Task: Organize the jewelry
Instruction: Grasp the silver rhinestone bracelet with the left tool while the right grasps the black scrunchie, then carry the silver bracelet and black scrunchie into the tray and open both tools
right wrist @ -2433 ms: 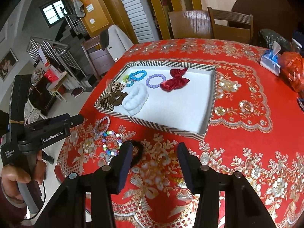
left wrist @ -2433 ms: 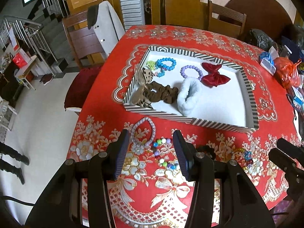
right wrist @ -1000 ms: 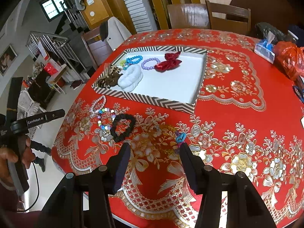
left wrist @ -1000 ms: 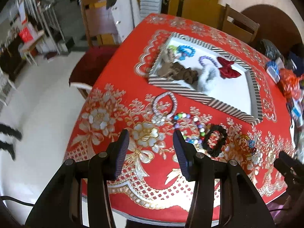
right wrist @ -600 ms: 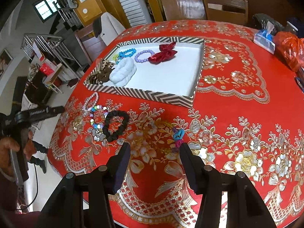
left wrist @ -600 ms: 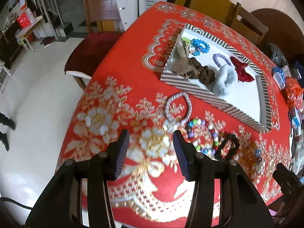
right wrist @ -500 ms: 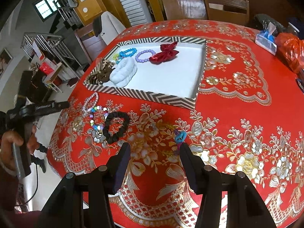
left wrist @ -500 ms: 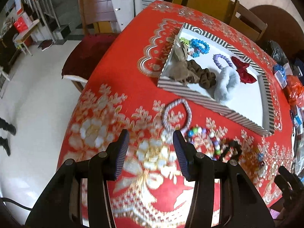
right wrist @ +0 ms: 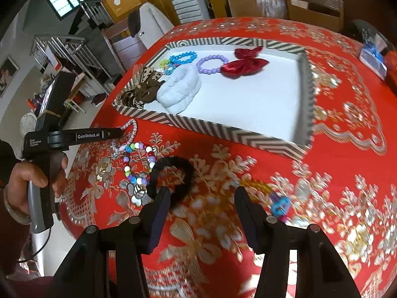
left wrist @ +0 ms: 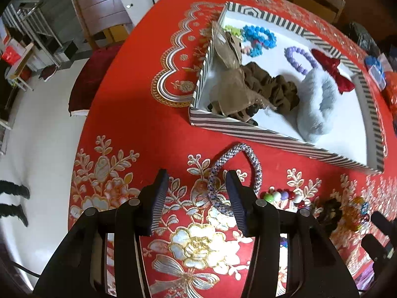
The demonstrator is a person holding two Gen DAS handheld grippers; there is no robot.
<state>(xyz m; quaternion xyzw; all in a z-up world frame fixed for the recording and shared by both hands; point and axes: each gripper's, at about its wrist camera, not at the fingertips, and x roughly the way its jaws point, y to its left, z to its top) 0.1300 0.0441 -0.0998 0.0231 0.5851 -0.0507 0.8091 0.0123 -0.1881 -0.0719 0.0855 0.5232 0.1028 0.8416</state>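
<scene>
Left tool: the left tool (left wrist: 196, 191) is spread wide and holds nothing; the near side of the silver-blue beaded bracelet (left wrist: 235, 171) lies between its fingertips, its far arc ahead of them.
Right tool: the right tool (right wrist: 202, 207) is also spread and empty, low over the surface (right wrist: 322, 198), with the black scrunchie (right wrist: 171, 176) just ahead of its left fingertip.
Tray: the striped tray (left wrist: 260, 134) sits ahead of both tools, beyond the loose pieces; it already holds a brown scrunchie (left wrist: 270, 87), a white fluffy scrunchie (left wrist: 315, 104), a red bow (left wrist: 332, 69), a purple bead bracelet (left wrist: 297, 59) and a blue bead bracelet (left wrist: 258, 37).
Loose pieces: the multicolour bead bracelet (right wrist: 139, 159) lies between the silver-blue one and the black scrunchie; a small blue clip (right wrist: 280, 204) lies just right of the right tool's right fingertip.
Step in hand: by my reading, lining the left tool up on the silver-blue beaded bracelet for a pick; several pieces are not yet in the tray.
Next move: lower the left tool until its fingertips straddle one strand of the loop, pinch, lift clear of the tray wall, then carry it forward to bare white floor inside.
Risk: a slim beaded strand may slip from a shallow pinch.
</scene>
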